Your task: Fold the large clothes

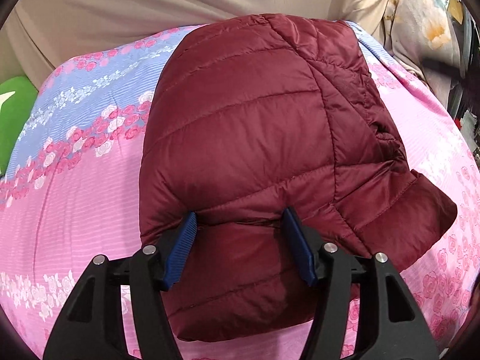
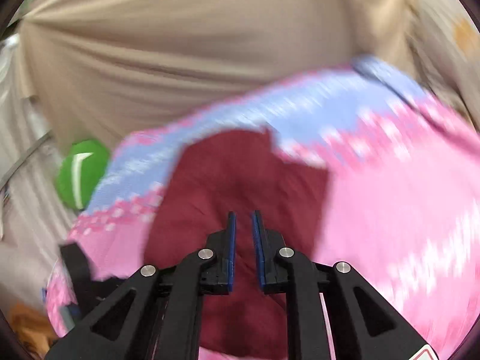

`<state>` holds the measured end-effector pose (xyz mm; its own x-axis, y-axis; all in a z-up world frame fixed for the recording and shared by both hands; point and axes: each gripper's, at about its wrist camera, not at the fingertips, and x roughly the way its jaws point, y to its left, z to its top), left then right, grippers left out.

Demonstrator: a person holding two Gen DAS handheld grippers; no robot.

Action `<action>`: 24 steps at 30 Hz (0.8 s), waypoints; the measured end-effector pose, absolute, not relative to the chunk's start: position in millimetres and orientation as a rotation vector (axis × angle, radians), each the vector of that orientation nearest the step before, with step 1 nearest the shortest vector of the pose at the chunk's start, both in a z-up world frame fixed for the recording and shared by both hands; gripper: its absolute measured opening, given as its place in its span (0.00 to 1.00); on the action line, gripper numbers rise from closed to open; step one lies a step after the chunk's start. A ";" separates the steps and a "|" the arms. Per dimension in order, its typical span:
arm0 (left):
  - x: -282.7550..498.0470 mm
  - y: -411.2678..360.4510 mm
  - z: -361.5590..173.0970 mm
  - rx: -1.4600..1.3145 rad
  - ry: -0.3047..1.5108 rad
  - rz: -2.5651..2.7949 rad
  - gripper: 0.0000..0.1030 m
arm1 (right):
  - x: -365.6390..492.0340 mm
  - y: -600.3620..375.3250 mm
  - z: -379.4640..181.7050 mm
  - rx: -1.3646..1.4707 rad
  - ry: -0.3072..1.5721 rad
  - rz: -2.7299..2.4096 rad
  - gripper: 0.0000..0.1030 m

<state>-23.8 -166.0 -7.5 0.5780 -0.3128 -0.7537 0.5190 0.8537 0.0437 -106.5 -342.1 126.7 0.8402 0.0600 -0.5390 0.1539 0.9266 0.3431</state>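
Here, near to far:
Left tool (image 1: pixel 238 220): jaws wide, straddling the near fold of the jacket, pads not pressing.
Right tool (image 2: pixel 243 219): jaws narrow, nothing gripped; view blurred.
Jacket (image 1: pixel 246 126): maroon, quilted, folded, centre of the bedsheet.
Bedsheet (image 1: pixel 75 180): pink-blue floral.
Green cushion (image 1: pixel 13 111): nine o'clock.
Beige curtain (image 1: pixel 135 3): twelve o'clock.

No text, label, brand or number can be read on anything here.
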 end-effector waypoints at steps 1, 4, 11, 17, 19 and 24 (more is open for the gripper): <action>-24.2 -166.4 -7.4 0.273 0.821 -0.492 0.57 | -91.5 -334.9 136.4 0.340 0.566 -0.060 0.13; -25.3 -166.4 -6.5 0.267 0.825 -0.491 0.57 | -45.5 -327.7 143.3 0.249 0.590 -0.086 0.08; -25.9 -165.4 -1.2 0.236 0.816 -0.522 0.59 | 56.0 -372.0 18.2 0.269 0.897 -0.263 0.00; -20.5 -172.6 -2.1 0.252 0.854 -0.504 0.61 | 26.6 -373.5 38.9 0.329 0.837 -0.266 0.00; -19.1 -171.9 -0.9 0.245 0.860 -0.508 0.61 | -15.3 -360.4 67.8 0.345 0.758 -0.181 0.00; -17.8 -173.8 -0.7 0.255 0.860 -0.503 0.62 | -96.5 -319.2 85.5 0.236 0.731 -0.126 0.00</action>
<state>-17.8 -173.8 -0.7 0.5461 -0.3190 -0.7746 0.5193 0.8545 0.0142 -96.5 -319.2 85.5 0.7383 -0.0310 -0.6738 0.1954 0.9659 0.1696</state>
